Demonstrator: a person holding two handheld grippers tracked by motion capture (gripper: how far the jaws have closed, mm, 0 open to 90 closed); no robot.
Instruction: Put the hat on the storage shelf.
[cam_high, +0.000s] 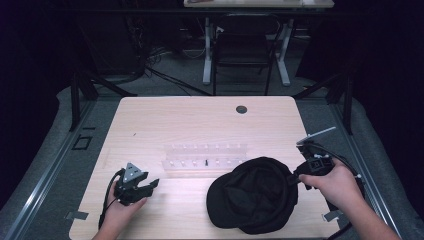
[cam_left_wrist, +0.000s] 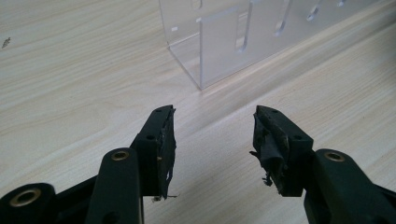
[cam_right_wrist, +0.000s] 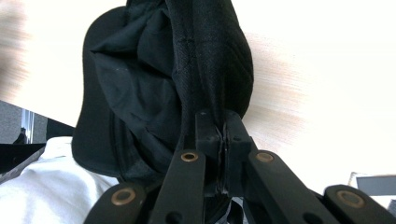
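A: What containers are on the table (cam_high: 150, 120)?

B: Just one, a clear acrylic rack (cam_high: 205, 157) w/ a row of slots, lying across the middle of the table. One small dark pin-like bit stands in the near row, approx. mid-rack; can't tell what it is. The other slots look bare. In the left gripper view a corner of the rack (cam_left_wrist: 219, 42) sits just ahead of the jaws, nothing in that end compartment.

A: And the cap?

B: Black cap (cam_high: 255, 195) is on the near side of the rack, toward its right end, close to it but not touching as far as I can see. Brim points left, crown sits right.

A: Where's it vs. the jaws?

B: Right gripper (cam_high: 295, 177) is at the cap's right edge, jaws pinched tight on the fabric. Right gripper view confirms: cap (cam_right_wrist: 177, 79) rim is clamped betw. the two pads, the rest hangs away from the jaws w/ the lining showing.

A: Left side?

B: Left gripper (cam_high: 150, 186) is on the near side of the rack's left end, well apart from the cap. Jaws stand wide, nothing betw. them, only bare wood beneath
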